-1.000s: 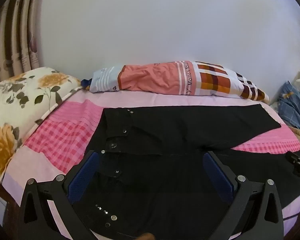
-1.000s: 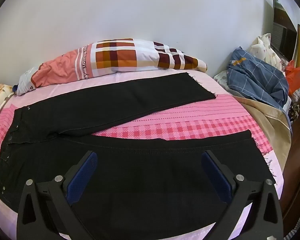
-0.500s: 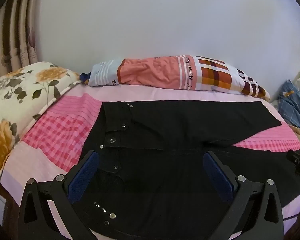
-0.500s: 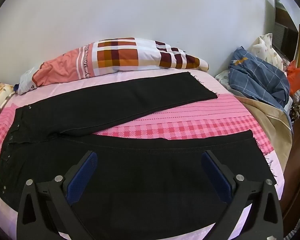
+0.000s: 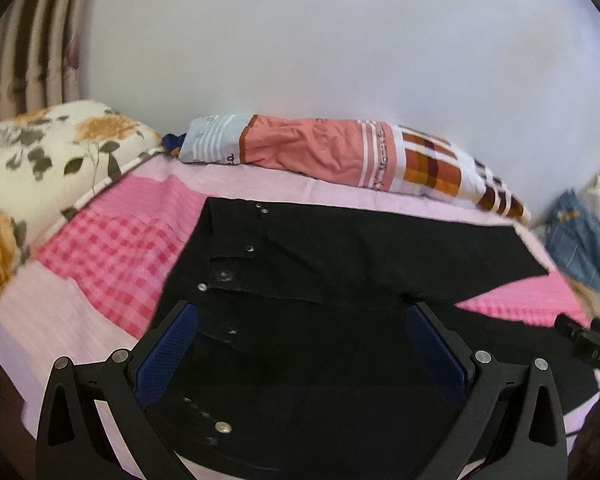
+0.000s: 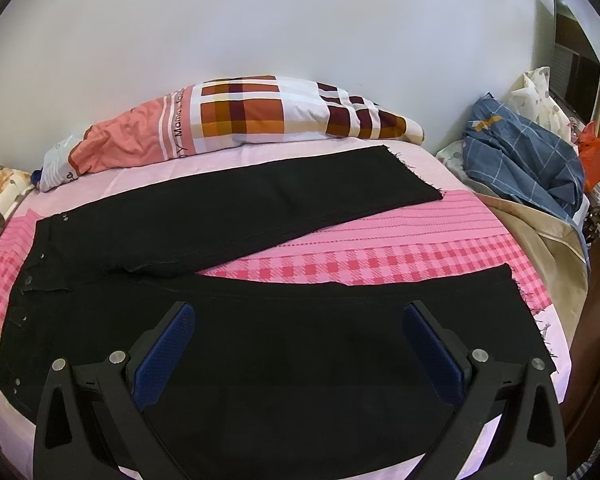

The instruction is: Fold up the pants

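Black pants [image 6: 260, 340] lie flat on the pink bed, legs spread in a V toward the right, waistband with metal buttons at the left. In the left wrist view the waist and fly of the pants [image 5: 300, 272] fill the middle. My left gripper [image 5: 302, 344] hovers open above the waist area, nothing between its blue pads. My right gripper [image 6: 298, 344] is open over the near leg, also holding nothing. Part of the right gripper [image 5: 588, 344] shows at the right edge of the left wrist view.
A pink checked bedsheet [image 6: 380, 252] covers the bed. A plaid and coral bolster [image 6: 236, 120] lies along the back wall. A floral pillow [image 5: 40, 172] sits at the left. Blue checked cloth and other laundry [image 6: 524, 160] are heaped at the right, beside the bed's edge.
The left wrist view has tilted slightly upward, the waist now lower in frame. The right view has hardly shifted. Both grippers stay open and the pants lie as before.
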`<state>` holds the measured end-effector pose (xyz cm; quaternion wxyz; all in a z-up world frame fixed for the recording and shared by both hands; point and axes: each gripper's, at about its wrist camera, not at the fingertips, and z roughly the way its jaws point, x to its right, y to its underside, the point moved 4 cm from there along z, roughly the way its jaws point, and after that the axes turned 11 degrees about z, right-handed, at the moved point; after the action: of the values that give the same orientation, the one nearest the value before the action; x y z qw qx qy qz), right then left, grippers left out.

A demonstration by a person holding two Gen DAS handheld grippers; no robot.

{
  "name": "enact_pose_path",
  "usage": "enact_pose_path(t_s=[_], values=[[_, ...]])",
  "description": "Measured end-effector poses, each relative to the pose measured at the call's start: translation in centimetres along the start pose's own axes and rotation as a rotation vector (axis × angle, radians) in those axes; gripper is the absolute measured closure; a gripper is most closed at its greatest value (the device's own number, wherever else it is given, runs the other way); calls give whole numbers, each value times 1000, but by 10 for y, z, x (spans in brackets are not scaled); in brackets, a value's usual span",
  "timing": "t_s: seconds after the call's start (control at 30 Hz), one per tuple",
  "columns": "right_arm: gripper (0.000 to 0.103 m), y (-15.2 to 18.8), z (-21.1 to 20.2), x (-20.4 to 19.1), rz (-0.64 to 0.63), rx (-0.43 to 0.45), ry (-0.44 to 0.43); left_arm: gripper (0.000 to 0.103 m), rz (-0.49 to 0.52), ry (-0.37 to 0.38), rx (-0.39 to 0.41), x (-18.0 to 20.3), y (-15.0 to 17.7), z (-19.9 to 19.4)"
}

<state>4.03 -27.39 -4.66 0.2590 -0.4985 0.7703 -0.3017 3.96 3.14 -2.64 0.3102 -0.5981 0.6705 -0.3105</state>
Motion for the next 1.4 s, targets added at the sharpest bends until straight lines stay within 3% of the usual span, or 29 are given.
enact_pose_path(t_s=[0.1, 0.23, 0.3, 0.4, 0.5, 0.57, 0.63, 0.77, 0.93, 1.07, 1.1, 1.17, 1.2, 1.23, 1.3, 1.4], values=[[0, 0, 5, -4, -7, -13, -4, 0, 63, -88, 1, -5, -5, -1], [0, 0, 14, -11, -22, -40, -2, 0, 112, -134, -26, -27, -16, 10], [0, 1, 19, -15, -34, -51, 2, 0, 113, -117, -52, -44, -23, 23], [0, 2, 27, -20, -50, -70, 10, 0, 68, 3, -121, -73, -33, 55], [0, 2, 36, -25, -59, -90, 22, 5, 76, -66, -165, -103, -48, 90], [0, 1, 41, -27, -61, -102, 27, 8, 81, -3, -206, -116, -55, 119], [0, -1, 45, -31, -67, -110, 35, 20, 54, 17, -239, -129, -59, 145], [0, -1, 53, -37, -86, -124, 51, 24, 12, 97, -260, -152, -69, 196], [0, -1, 66, -40, -100, -150, 78, 27, 116, 161, -316, -159, -78, 251], [0, -1, 72, -45, -108, -163, 91, 27, 138, 230, -344, -161, -76, 280], [0, -1, 74, -47, -115, -167, 95, 27, 131, 256, -347, -162, -77, 283], [0, 0, 76, -50, -127, -170, 99, 27, 65, 391, -378, -163, -74, 295], [0, 0, 77, -52, -133, -171, 102, 27, 41, 408, -383, -164, -74, 297], [0, 0, 77, -53, -137, -171, 103, 34, 40, 395, -379, -164, -75, 296], [0, -1, 78, -55, -139, -169, 103, 60, 89, 367, -403, -157, -76, 295], [0, -7, 80, -57, -136, -172, 89, 79, 133, 319, -374, -146, -80, 278]])
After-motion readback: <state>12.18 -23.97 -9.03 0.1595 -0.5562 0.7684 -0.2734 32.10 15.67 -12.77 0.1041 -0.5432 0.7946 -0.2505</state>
